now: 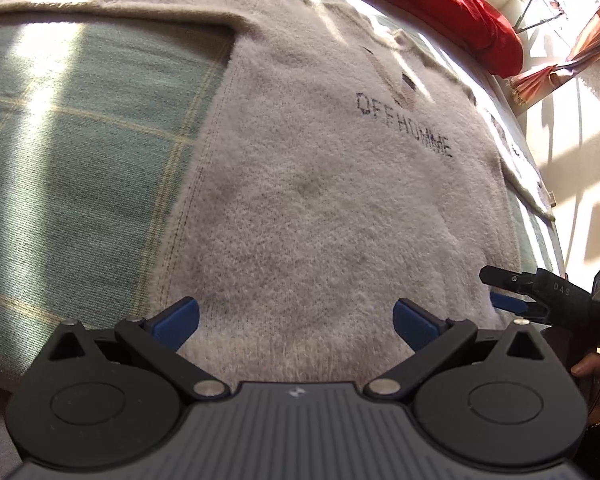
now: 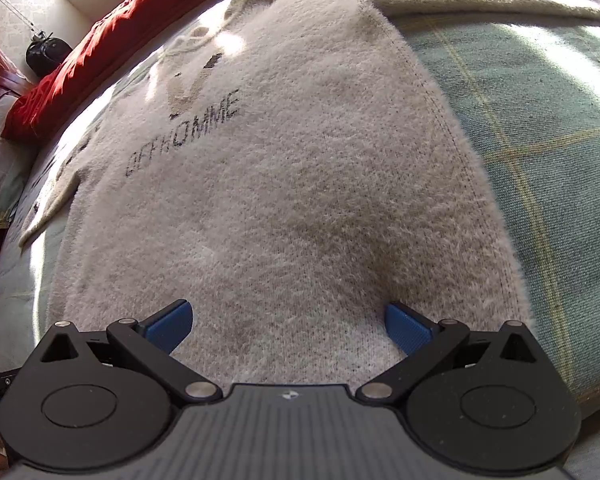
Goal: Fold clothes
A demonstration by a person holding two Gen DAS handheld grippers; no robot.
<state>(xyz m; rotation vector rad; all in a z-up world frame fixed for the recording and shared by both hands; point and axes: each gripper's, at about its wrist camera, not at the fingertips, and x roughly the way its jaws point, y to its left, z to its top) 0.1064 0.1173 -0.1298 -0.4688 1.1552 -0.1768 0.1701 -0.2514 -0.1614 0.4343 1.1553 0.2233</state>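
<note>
Fuzzy cream sweater [image 1: 320,200] lies flat on the bed [image 1: 80,140] (sleeves spread); my left gripper [image 1: 296,318] and right gripper [image 2: 288,328] gape over its hem, holding nothing. Whichever fold follows needs both corners pinched evenly.

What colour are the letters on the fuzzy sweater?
The letters on the cream sweater are black, clearest in the left wrist view.

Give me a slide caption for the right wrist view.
Right gripper, jaws open, above a fuzzy cream sweater spread on a green plaid bedcover.
</note>
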